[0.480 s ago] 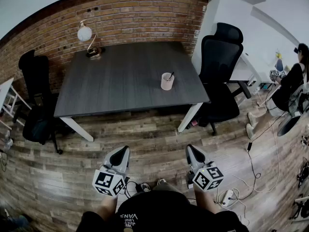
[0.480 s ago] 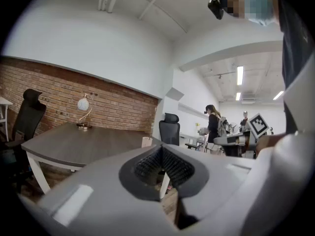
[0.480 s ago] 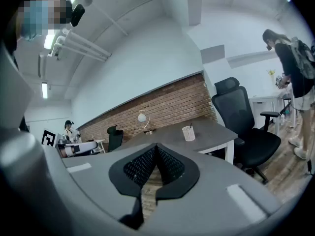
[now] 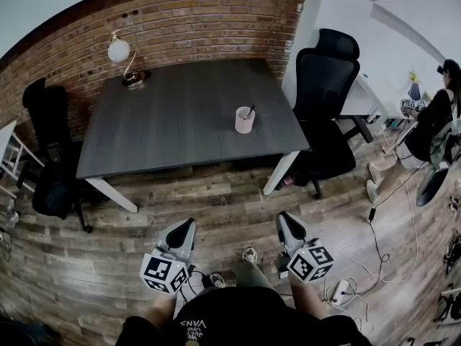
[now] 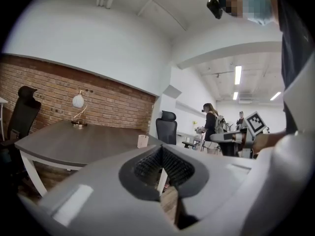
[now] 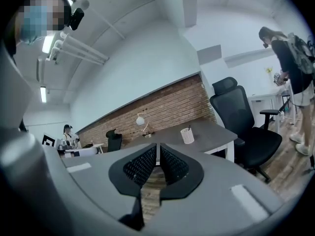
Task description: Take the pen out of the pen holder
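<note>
Two hand-held grippers, closed, face one pen holder, one pen

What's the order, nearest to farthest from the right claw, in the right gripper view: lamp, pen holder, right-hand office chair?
1. Office chair, at the right, closest.
2. Pen holder, just right of centre, midway.
3. Lamp, left of centre, far back.

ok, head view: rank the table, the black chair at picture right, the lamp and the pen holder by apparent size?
Largest to smallest:
1. table
2. black chair
3. lamp
4. pen holder
The lamp sits farther back, so the last two are less sure.
</note>
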`<state>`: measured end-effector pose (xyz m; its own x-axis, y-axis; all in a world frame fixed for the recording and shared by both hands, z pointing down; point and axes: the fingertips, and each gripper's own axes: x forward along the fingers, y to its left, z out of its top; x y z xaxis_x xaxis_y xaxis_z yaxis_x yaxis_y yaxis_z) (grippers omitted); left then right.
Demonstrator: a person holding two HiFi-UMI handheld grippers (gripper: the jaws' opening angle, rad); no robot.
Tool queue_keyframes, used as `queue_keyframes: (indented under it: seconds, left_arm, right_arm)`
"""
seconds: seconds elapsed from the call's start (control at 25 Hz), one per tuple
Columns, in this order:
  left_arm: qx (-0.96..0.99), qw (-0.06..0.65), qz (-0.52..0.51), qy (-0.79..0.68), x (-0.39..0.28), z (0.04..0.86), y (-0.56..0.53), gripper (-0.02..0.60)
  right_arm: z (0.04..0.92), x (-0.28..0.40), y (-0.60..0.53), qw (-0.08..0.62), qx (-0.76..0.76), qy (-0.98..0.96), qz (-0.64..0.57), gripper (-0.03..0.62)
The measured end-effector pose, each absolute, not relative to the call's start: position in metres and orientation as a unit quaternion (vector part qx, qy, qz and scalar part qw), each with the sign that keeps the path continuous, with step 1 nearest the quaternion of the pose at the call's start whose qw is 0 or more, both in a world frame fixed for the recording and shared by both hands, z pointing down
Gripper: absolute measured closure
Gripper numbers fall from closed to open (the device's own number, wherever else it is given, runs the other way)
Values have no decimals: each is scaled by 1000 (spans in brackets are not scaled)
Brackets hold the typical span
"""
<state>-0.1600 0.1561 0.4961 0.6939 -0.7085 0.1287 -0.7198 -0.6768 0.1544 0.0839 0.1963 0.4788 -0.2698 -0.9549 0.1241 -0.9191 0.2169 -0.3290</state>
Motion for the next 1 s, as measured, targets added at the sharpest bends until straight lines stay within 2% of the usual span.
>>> queue_keyframes:
  seconds: [0.12, 0.16, 0.2, 0.32, 0.44, 1.0]
  left_arm:
    - [913, 105, 35, -394, -152, 502, 145, 529]
    - [911, 108, 37, -396, -149, 503, 140, 530]
    - [909, 111, 38, -399, -146, 504, 135, 529]
    - [905, 120, 40, -405, -134, 507, 118, 529]
    - [903, 124, 38, -410, -116, 508, 99, 529]
    - [875, 128, 33, -466, -52, 513, 21, 529]
  right_arm:
    - [479, 94, 182, 55, -600, 780, -166, 589]
    - [481, 98, 176, 56, -599, 781, -169, 580]
    - [482, 101, 169, 56, -598, 781, -172, 535]
    - [487, 112, 146, 51, -593, 783, -180, 523]
    - [491, 127, 121, 47, -587, 787, -185, 484]
    - [505, 187, 10, 37, -527, 824, -206, 483]
